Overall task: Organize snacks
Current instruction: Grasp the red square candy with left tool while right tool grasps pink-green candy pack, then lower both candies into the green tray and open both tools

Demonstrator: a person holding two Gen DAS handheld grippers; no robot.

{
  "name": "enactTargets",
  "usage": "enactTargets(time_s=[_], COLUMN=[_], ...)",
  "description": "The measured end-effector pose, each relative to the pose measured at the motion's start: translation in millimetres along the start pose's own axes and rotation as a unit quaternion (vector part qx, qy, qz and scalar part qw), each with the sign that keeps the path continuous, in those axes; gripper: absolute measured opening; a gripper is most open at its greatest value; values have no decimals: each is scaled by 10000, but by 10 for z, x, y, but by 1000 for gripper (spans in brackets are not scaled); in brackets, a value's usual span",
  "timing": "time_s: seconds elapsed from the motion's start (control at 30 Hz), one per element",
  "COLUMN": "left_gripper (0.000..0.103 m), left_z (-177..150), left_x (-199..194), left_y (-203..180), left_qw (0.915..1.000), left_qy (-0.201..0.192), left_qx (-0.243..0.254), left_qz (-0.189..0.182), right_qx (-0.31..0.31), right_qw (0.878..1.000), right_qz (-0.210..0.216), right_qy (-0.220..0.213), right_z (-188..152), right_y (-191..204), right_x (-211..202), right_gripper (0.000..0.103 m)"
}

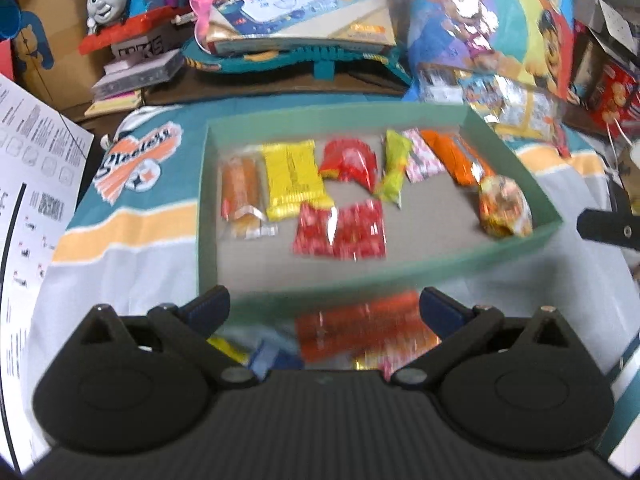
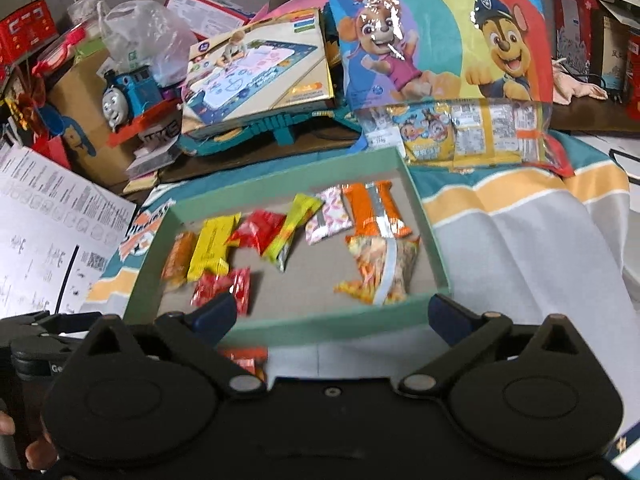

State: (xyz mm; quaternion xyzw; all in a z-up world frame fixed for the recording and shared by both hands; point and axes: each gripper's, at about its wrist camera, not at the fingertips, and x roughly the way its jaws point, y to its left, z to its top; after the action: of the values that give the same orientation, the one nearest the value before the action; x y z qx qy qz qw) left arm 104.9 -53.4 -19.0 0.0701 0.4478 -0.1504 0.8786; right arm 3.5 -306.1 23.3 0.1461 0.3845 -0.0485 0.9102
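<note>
Nearest the left gripper (image 1: 324, 306), whose jaws are spread and empty, an orange-red snack packet (image 1: 360, 332) lies just outside the green tray's (image 1: 360, 280) near wall. It looks light, crinkly and slippery; a crimped end seems the safest hold. Motion blur hides its label. The right gripper (image 2: 332, 314) also hangs released.

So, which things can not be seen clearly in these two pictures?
- Left wrist view: orange-red packet outside the green box, motion-blurred; print unreadable.
- Left wrist view: yellow and blue items, mostly hidden by the left gripper.
- Right wrist view: red packet, partly covered by the right gripper.
</note>
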Motion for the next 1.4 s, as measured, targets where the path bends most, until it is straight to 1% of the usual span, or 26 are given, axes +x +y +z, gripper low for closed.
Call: enactTargets(time_s=[0.1, 0.2, 0.4, 0.5, 0.53, 0.67, 0.7, 0.77, 0.83, 0.9, 0.93, 0.97, 1.0, 1.03, 1.07, 1.1, 1.27, 1.4], left_gripper=[103, 103, 103, 103, 103, 103, 103, 103, 102, 93, 90, 84, 70, 61, 45, 39, 38, 37], left_z=[-236, -451, -742, -838, -862, -889, -888, -878, -861, -848, -843, -842, -845, -849, -861, -877, -912, -908], left_x=[-34, -13, 90, 130, 142, 215, 234, 264, 279, 302, 320, 335, 346, 369, 392, 386, 365, 356], left_y=[-35, -36, -5, -17, -21, -47, -61, -100, -150, -206, -232, -255, -275, -290, -296, -304, -280, -272], left_qw=[9999, 9996, 9988, 9980, 9978, 9970, 9969, 9968, 9967, 9960, 9957, 9954, 9951, 9944, 9939, 9942, 9945, 9952], left_qy=[78, 206, 436, 526, 547, 633, 644, 631, 578, 555, 563, 558, 556, 622, 691, 635, 587, 579], left_qx=[140, 165, 213, 316, 351, 404, 418, 466, 553, 668, 709, 746, 786, 802, 792, 805, 747, 660], left_qz=[-20, -62, -111, -126, -130, -175, -184, -181, -167, -194, -212, -212, -243, -290, -336, -315, -437, -421], right_qx=[38, 118, 325, 354, 332, 182, 144, 82, 6, -180, -235, -256, -263, -260, -263, -299, -515, -579], right_qw=[9999, 9994, 9974, 9960, 9959, 9953, 9949, 9939, 9938, 9934, 9933, 9933, 9932, 9933, 9933, 9931, 9922, 9918], right_qz=[-21, -109, -287, -397, -444, -577, -615, -693, -738, -802, -809, -816, -819, -810, -808, -817, -858, -883], right_qy=[135, 300, 575, 716, 714, 761, 788, 850, 836, 799, 790, 781, 781, 784, 785, 783, 743, 726], right_z=[-196, -412, -887, -1084, -1138, -1262, -1287, -1331, -1389, -1404, -1409, -1409, -1406, -1399, -1388, -1385, -1377, -1350], right_y=[-45, -113, -231, -250, -248, -209, -201, -189, -180, -136, -125, -124, -127, -129, -132, -125, -59, -25], right_x=[-45, -55, -16, 23, 26, 48, 61, 95, 96, 111, 106, 102, 100, 105, 114, 120, 184, 233], right_gripper=[103, 103, 102, 91, 84, 68, 66, 58, 55, 49, 43, 35, 32, 31, 30, 30, 30, 30])
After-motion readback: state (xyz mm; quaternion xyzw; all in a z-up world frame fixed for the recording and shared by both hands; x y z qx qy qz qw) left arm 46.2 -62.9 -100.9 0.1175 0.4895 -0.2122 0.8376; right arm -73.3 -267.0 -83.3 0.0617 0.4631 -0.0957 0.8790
